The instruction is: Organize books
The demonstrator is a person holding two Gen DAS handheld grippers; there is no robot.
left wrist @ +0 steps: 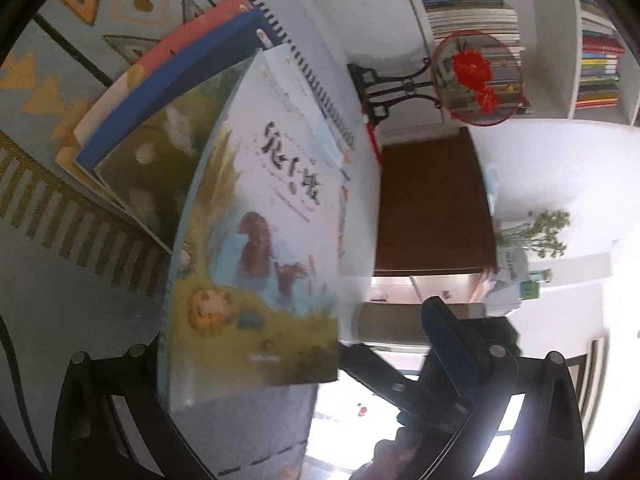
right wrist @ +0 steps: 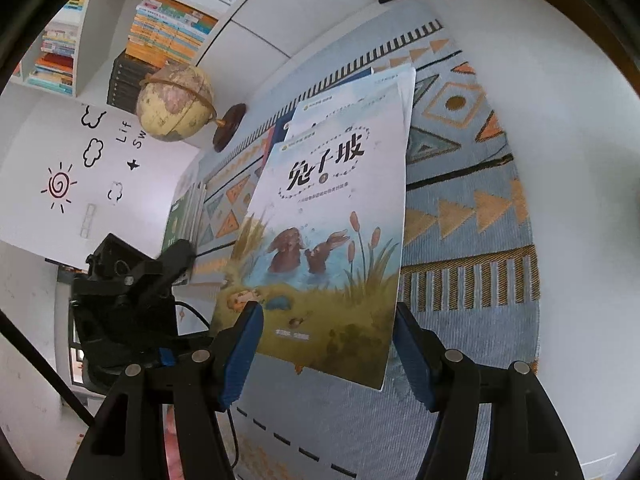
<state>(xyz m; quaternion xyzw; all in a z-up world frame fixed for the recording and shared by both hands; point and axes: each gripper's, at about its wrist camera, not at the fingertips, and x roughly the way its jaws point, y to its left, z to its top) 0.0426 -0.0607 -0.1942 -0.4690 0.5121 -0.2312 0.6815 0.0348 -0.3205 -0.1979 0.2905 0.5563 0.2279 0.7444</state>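
**Rabbit book between two spread claws**

The right claw [right wrist: 326,350] stands spread, its blue rubbery pads flanking the near edge of the glossy rabbit picture book [right wrist: 320,240] without pressing it. The left claw [left wrist: 256,364] is also spread; whether it touches the book's left edge cannot be told. The book, a thin rectangular paperback with painted rabbits and reeds, tops a fanned stack of books [left wrist: 132,120] with blue, pink and cream covers and one spiral-bound spine. They lie on a woven patterned runner [right wrist: 472,208] of triangles and stripes over the white bench [right wrist: 576,128]. Far left stand a round globe [right wrist: 174,106] and shelves of books [right wrist: 168,36].
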